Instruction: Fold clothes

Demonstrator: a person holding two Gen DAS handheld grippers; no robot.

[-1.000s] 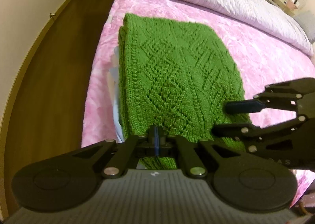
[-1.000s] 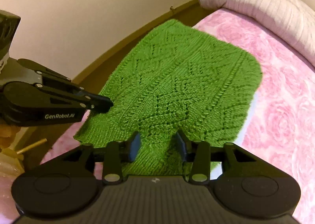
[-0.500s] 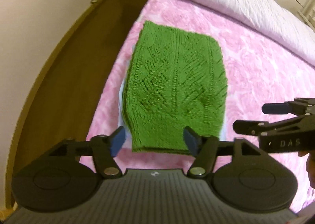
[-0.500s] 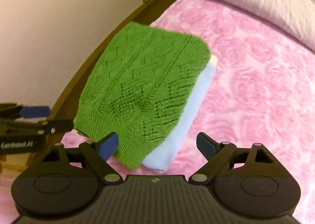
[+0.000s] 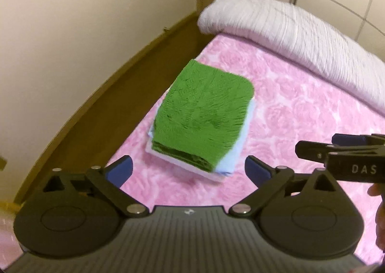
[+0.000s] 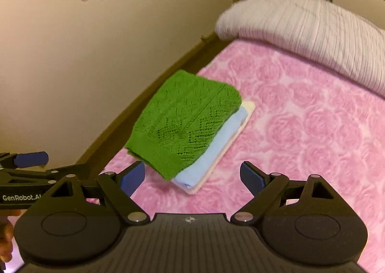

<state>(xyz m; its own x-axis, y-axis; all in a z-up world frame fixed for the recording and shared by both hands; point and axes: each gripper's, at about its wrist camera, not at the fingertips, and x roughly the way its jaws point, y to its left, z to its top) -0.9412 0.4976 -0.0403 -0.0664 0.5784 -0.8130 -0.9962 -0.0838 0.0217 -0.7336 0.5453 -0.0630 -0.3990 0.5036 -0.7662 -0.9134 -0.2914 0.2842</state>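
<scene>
- I am holding my left gripper [image 5: 189,170] and my right gripper [image 6: 192,178] above the bed, both with jaws spread wide and gripping nothing; their black linkages are ending in ribbed blue pads [image 6: 251,179].
- "GenRobot.AI" is showing in white on the left tool's side, "DAS" on the right's.
- Just beyond, a folded green knit sweater [image 6: 184,121], lacy with diamond openwork, is lying on a light blue garment [image 6: 211,158] and a cream one [image 6: 247,109], stacked near the pink rose-patterned blanket [image 6: 312,128]'s edge.
- Farthest, a ribbed white duvet [image 5: 300,40] is lying bunched.
</scene>
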